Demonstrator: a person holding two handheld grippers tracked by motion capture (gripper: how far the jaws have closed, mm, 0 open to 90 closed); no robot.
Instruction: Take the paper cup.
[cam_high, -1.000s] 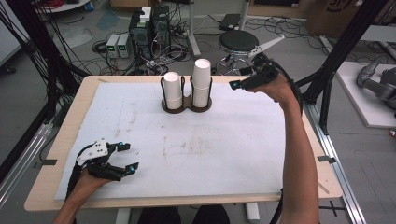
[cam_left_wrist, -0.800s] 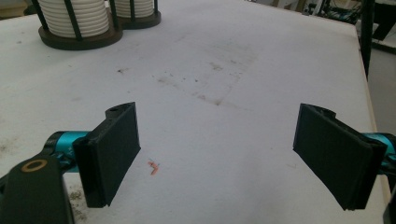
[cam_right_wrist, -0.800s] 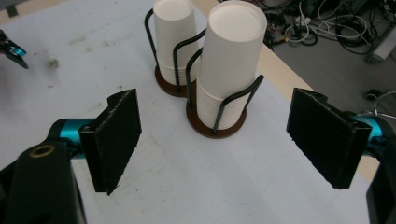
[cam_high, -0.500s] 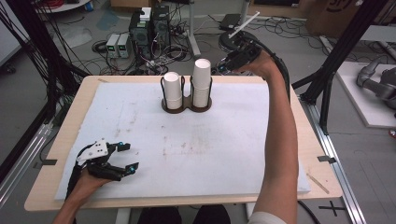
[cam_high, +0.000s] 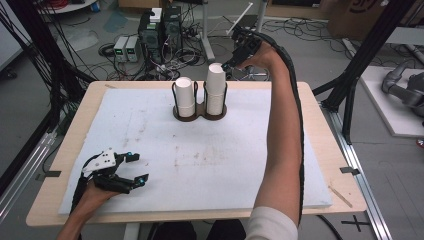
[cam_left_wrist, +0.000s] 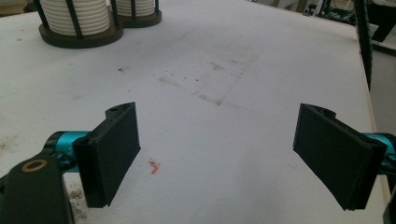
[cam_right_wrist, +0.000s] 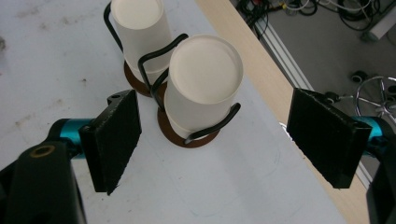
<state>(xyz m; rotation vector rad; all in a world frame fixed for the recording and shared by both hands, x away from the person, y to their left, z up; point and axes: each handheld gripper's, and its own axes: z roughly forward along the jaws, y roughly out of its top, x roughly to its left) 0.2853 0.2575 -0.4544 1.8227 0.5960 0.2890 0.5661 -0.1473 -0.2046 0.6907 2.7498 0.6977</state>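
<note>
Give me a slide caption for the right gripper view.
Open right gripper poised above the taller stack of white paper cups in a two-slot wire cup holder.

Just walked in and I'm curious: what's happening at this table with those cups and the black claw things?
A person sits at the table with a two-jaw gripper in each hand. The right gripper hangs open just above and behind the taller stack of white cups, holding nothing. That stack and a shorter stack stand upside down in a dark wire holder at the far side. The left gripper rests open on the white mat near the front corner.
</note>
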